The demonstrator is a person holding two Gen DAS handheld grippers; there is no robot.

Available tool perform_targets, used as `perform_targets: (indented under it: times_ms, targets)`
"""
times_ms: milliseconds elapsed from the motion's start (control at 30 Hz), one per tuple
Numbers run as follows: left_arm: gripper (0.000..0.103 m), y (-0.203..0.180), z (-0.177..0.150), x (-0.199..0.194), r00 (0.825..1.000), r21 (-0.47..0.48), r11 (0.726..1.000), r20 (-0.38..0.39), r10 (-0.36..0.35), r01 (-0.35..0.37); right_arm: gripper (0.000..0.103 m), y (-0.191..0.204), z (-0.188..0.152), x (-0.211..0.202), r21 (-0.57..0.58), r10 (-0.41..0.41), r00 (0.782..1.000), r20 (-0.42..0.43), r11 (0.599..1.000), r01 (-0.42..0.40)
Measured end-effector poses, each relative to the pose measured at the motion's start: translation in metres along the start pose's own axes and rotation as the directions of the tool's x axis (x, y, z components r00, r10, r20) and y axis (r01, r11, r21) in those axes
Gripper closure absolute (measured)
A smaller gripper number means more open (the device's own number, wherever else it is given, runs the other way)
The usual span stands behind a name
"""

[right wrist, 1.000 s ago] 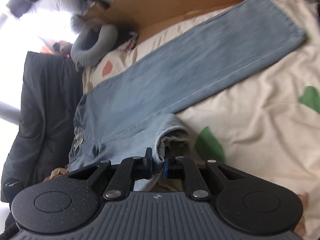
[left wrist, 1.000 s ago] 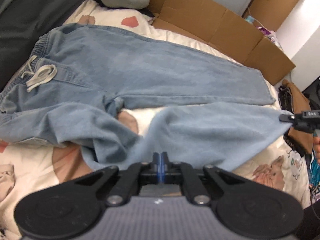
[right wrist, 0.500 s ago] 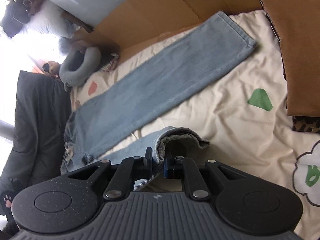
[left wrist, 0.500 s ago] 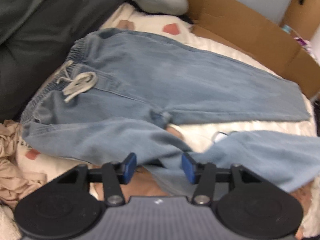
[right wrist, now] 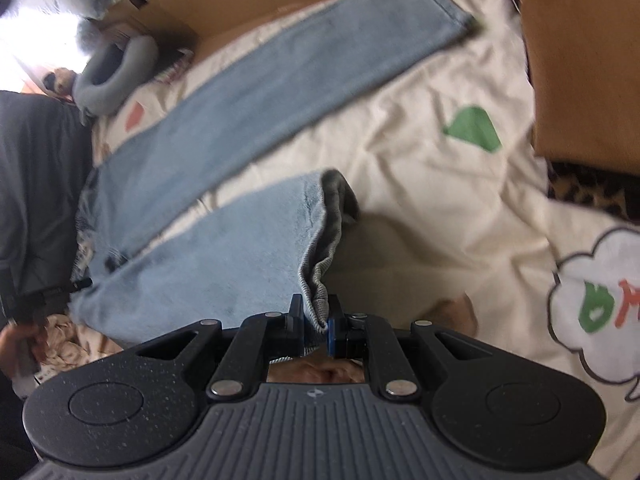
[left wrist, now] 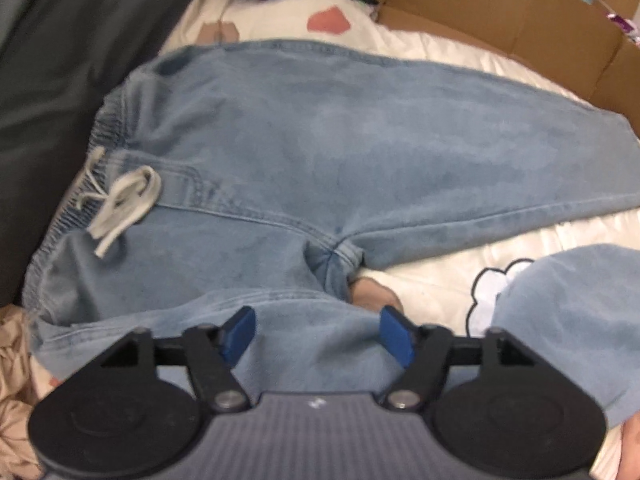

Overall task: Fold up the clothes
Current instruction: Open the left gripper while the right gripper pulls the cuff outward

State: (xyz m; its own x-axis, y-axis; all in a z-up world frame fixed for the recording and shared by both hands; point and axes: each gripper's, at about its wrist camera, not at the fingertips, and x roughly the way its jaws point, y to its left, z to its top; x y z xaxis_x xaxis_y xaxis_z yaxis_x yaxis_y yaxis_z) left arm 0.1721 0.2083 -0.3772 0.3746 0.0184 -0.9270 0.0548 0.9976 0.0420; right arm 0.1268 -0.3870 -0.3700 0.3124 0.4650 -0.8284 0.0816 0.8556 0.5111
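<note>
While your left gripper (left wrist: pixel 318 334) hangs over the jeans (left wrist: pixel 320 152), its blue pads stand well apart and are opening, with denim beneath the gap but neither pad pressing on it. The jeans are soft, faded light-blue denim, spread flat on a cream bedsheet (left wrist: pixel 440 280) printed with coloured shapes. Their gathered elastic waistband (left wrist: pixel 100 132) lies at the left end, with a pale, frayed drawstring (left wrist: pixel 120 208) tied in a loose bow just beside it. The far leg runs straight and flat away from the waistband towards the cardboard (left wrist: pixel 520 12) bordering the sheet. The near leg is rumpled at the crotch seam.

Your right gripper (right wrist: pixel 316 320) is clamped on the near leg's cuff (right wrist: pixel 320 272), fingers closed tight on the ribbed hem edge. The cuff gapes open above the fingers, showing a greyer inner face. From the jeans, a dark grey cloth (left wrist: pixel 60 60) lies past the waistband, and a grey curved neck pillow (right wrist: pixel 116 76) sits beyond that end. A green shape (right wrist: pixel 474 130) on the sheet lies between the two leg ends.
</note>
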Motion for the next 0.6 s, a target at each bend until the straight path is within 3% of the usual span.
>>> perform_targets:
  times_ms: [200, 300, 367, 433, 600]
  targets:
    - [0.027, -0.004, -0.002, 0.029, 0.997, 0.003, 0.999, -0.062, 0.036, -0.036, 0.092, -0.006, -0.016, 0.015, -0.012, -0.043, 0.996, -0.077, 0.999, 0.042]
    - [0.044, -0.004, -0.006, 0.039, 0.994, 0.021, 0.999, -0.092, 0.051, -0.049, 0.083, -0.008, -0.013, 0.013, -0.03, -0.09, 0.993, -0.081, 0.996, 0.087]
    - [0.055, -0.001, -0.008, 0.042, 0.993, 0.0, 0.999, -0.11, 0.035, -0.035, 0.068, -0.01, -0.009, 0.01, -0.032, -0.106, 0.992, -0.071, 0.994, 0.104]
    - [0.071, 0.0, -0.009, 0.041, 0.993, -0.004, 1.0, -0.113, 0.022, -0.022, 0.062, -0.011, -0.004, 0.006, -0.032, -0.112, 0.992, -0.055, 0.993, 0.11]
    - [0.084, -0.001, -0.008, 0.021, 0.997, -0.009, 1.0, -0.074, 0.0, -0.001, 0.061, -0.008, 0.014, 0.008, -0.03, -0.113, 0.993, -0.011, 0.993, 0.113]
